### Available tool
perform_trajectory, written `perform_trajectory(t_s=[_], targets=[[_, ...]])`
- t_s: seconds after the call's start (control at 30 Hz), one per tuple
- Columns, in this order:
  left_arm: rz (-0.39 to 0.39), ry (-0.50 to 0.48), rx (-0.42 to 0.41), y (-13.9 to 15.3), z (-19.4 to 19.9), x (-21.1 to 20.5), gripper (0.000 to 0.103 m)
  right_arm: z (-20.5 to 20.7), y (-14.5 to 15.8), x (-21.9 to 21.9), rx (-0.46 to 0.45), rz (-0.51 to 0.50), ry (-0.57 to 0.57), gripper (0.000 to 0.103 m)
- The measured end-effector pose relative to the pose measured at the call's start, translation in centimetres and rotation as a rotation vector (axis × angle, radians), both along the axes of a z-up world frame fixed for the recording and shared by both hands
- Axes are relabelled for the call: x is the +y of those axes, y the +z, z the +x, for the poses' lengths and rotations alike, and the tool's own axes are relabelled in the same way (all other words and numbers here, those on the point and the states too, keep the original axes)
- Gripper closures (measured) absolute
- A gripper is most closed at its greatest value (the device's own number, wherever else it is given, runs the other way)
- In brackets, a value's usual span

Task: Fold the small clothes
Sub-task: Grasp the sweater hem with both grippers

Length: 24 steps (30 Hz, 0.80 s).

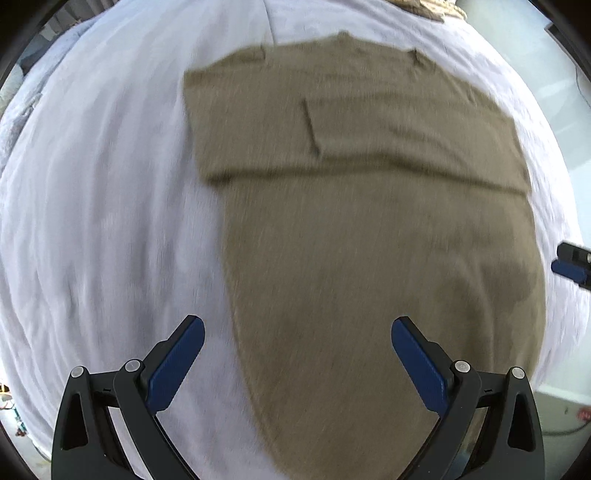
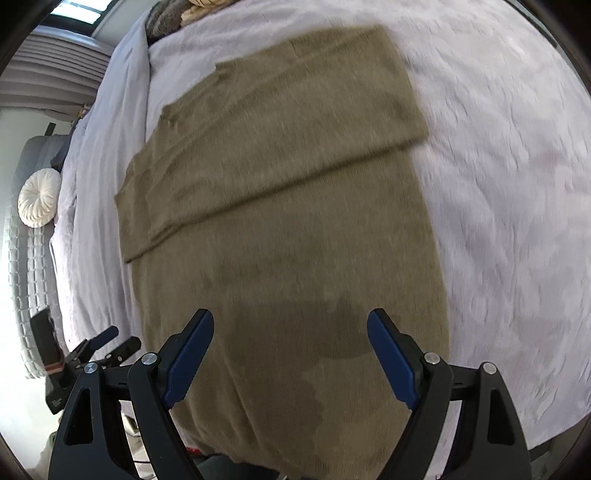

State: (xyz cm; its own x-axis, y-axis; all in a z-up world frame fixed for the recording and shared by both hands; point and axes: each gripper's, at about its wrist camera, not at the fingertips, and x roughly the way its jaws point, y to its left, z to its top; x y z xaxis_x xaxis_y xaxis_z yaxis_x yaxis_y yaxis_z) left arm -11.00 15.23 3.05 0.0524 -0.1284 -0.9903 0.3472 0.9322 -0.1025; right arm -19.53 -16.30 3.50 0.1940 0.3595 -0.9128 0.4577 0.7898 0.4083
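An olive-brown knit top [image 1: 369, 229] lies flat on the white bedcover [image 1: 110, 221], its sleeves folded across the chest into a band. My left gripper [image 1: 297, 328] hangs open above the garment's lower left edge, nothing between its blue pads. In the right wrist view the same top [image 2: 288, 206] stretches away from me, and my right gripper [image 2: 290, 321] stands open above its lower part, holding nothing. The left gripper [image 2: 110, 343] shows at that view's lower left, and a blue pad of the right gripper [image 1: 570, 267] peeks in at the left view's right edge.
The white bedcover [image 2: 498, 184] spreads wide on both sides of the top. A round white cushion [image 2: 38, 201] rests on a grey quilted piece at the far left. Folded fabrics [image 2: 199, 7] lie near the head of the bed. The bed's edge runs along the bottom.
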Motion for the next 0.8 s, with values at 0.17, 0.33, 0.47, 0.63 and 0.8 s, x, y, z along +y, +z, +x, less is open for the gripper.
perform_trajectory(t_s=[0.17, 0.33, 0.47, 0.63, 0.8], targets=[[-0.031, -0.012, 0.100, -1.2, -3.0, 2.2, 0.002, -3.1, -1.4, 0.0, 0.065, 0.037, 0.004, 0.016], [-0.083, -0.047, 0.217, -2.7, -6.4, 3.2, 0.002, -7.7, -2.7, -0.7, 0.128, 0.053, -0.006, 0.016], [-0.143, -0.094, 0.341, -4.2, -8.9, 3.0, 0.002, -11.5, -3.7, -1.3, 0.179, 0.050, -0.035, 0.016], [-0.135, -0.179, 0.393, -5.3, -11.2, 1.7, 0.002, -15.0, -6.0, -0.9, 0.229, 0.144, -0.073, 0.016], [-0.189, -0.141, 0.428, -5.4, -11.6, 1.1, 0.002, -15.5, -7.4, 1.2, 0.208, 0.250, -0.054, 0.015]])
